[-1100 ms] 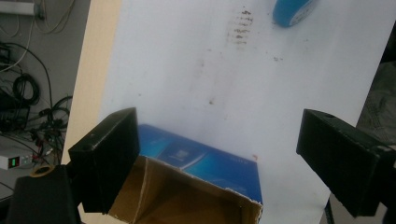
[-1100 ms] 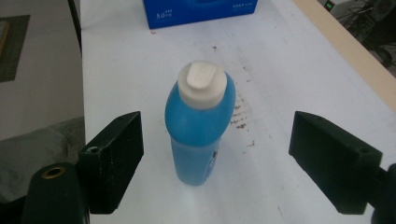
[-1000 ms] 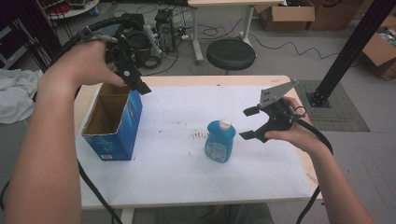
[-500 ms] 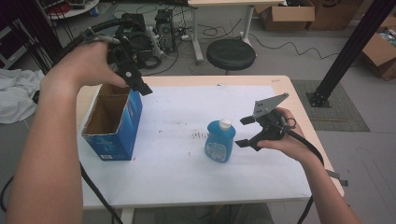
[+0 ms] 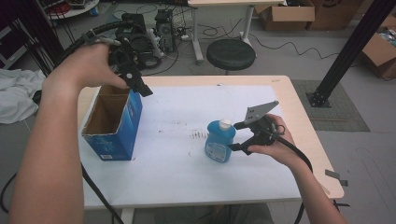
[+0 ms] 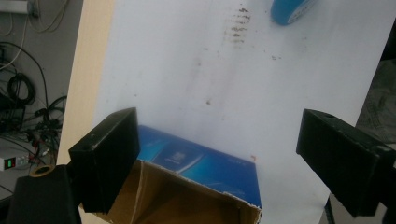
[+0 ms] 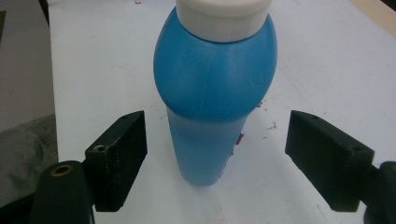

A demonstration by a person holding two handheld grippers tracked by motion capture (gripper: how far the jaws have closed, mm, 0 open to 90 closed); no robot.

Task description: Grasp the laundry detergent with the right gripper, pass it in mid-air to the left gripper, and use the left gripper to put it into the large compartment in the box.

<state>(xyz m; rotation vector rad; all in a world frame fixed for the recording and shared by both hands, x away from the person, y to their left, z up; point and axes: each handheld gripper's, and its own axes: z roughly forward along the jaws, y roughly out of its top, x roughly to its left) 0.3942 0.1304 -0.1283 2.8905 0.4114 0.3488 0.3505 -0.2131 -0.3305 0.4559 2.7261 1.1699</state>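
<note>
Holding my left gripper [image 5: 135, 81] above the near top edge of the blue box [image 5: 114, 122], I have its jaws spread wide with nothing between them; in the left gripper view the torn cardboard rim sits just under my left jaw, and the open mouth of the box lies below. If I lower this hand carelessly, that jaw could catch the ragged flap and tip or drag the box, since nothing is pinning it down.

Further right, the blue bottle [image 5: 219, 140] stands upright on the white sheet [image 5: 187, 116], directly ahead of my right gripper [image 5: 243, 137]. Those jaws are also wide apart and empty, one on each side of the bottle's body, neither touching it yet as far as I can judge. The bottle is tall with a narrow base, so an uneven approach, one jaw meeting it first, would probably push it over toward the box. Closing high on the rounded shoulder could let it squirt downward out of my grip
</note>
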